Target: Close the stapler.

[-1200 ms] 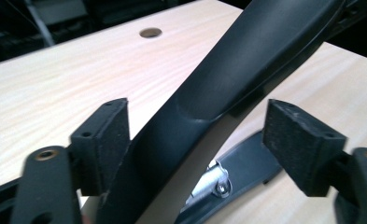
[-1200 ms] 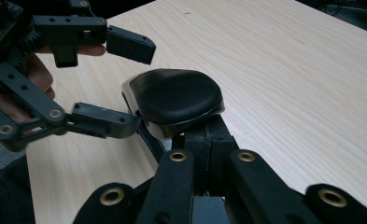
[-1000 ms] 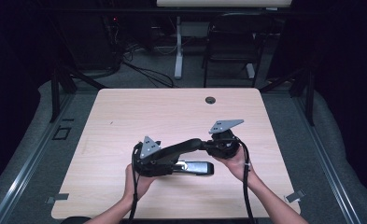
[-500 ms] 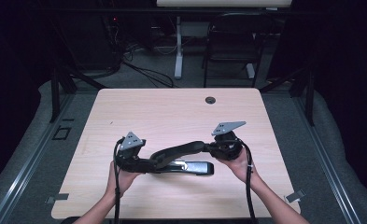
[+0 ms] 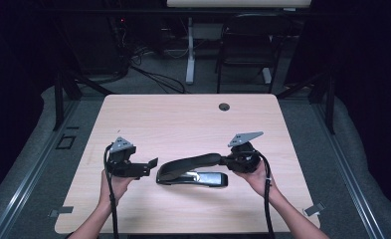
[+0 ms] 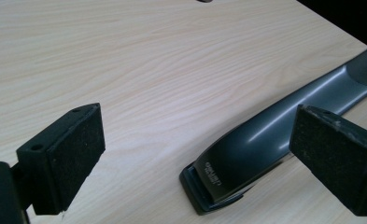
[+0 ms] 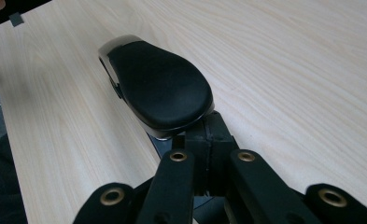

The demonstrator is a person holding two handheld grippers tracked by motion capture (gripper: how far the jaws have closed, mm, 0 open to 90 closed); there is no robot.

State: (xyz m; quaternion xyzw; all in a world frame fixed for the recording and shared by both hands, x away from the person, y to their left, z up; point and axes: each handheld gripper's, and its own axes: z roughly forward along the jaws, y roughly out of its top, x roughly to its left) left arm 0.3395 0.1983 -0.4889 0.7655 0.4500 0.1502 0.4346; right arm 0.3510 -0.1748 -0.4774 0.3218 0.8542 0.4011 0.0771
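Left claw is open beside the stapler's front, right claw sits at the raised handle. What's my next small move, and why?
Probably ease the left claw forward around the stapler nose. Its jaws stand wide apart, one beside the nose in the left gripper view, nothing gripped, while the right claw looks shut at the handle's end.

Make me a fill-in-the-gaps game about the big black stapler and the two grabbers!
1. The stapler lies on a ____ table.
2. The left gripper has its jaws ____, apart from the stapler.
3. The jaws of the right gripper are ____ at the stapler's handle end.
4. The stapler lies ____ the two grippers.

Missing words: wooden; open; shut; between
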